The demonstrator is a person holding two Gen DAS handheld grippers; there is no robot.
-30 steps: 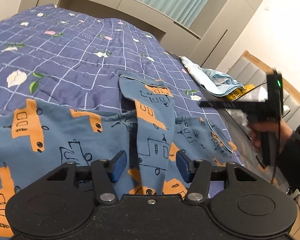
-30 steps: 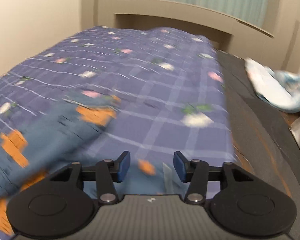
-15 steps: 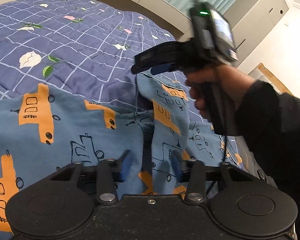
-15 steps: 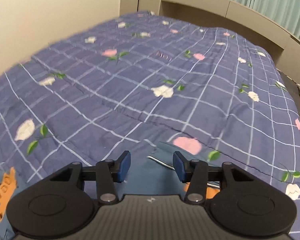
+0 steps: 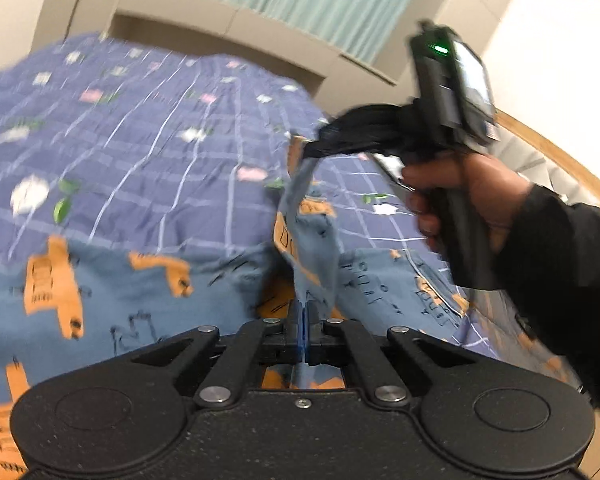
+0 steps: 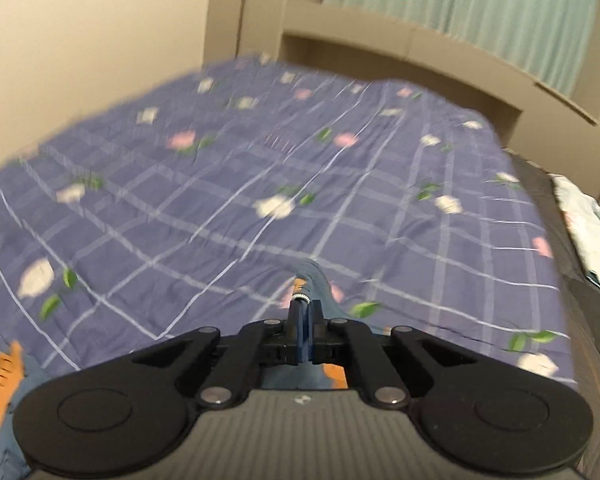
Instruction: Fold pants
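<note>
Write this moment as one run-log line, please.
task: fold pants | left gripper: shut on blue orange-printed cotton pants | right gripper: shut on pants' raised edge | surface: purple checked floral quilt

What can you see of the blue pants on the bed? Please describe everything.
The pants are soft blue fabric printed with orange vehicles and dark line drawings. They lie spread on the purple checked quilt. One narrow strip is lifted off the bed, stretched between the left hand-held gripper, shut on its near end, and the right hand-held gripper, shut on its far end.
</note>
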